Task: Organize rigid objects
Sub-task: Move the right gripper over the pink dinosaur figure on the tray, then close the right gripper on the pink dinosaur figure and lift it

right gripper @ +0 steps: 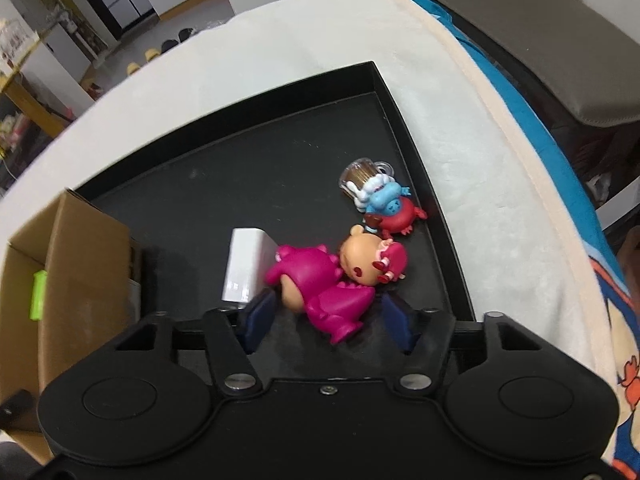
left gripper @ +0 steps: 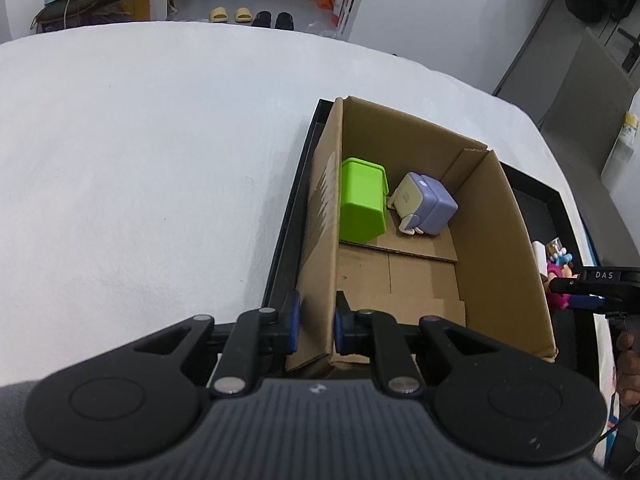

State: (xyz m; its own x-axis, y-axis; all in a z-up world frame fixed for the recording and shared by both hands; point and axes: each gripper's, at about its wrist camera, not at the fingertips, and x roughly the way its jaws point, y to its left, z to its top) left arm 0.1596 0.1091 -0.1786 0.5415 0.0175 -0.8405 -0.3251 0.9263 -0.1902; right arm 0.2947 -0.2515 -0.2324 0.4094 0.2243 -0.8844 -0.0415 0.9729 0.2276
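My left gripper [left gripper: 316, 322] is shut on the near left wall of the cardboard box [left gripper: 320, 240], one finger on each side. Inside the box lie a green bin [left gripper: 362, 200] and a purple-and-cream cube toy [left gripper: 424, 204]. My right gripper [right gripper: 326, 316] is open, its blue pads on either side of a magenta dinosaur-suit figure [right gripper: 320, 284] that lies on the black tray [right gripper: 240, 168]; the pads stand apart from it. A white block [right gripper: 248, 266] lies just behind the figure. The right gripper also shows in the left wrist view [left gripper: 592, 284].
A blue-and-red figure [right gripper: 390, 204] and a small clear mug [right gripper: 360, 174] lie further back on the tray near its right rim. The tray rests on a white cloth [left gripper: 140, 160]. A grey chair [right gripper: 540, 40] stands beyond the table's edge.
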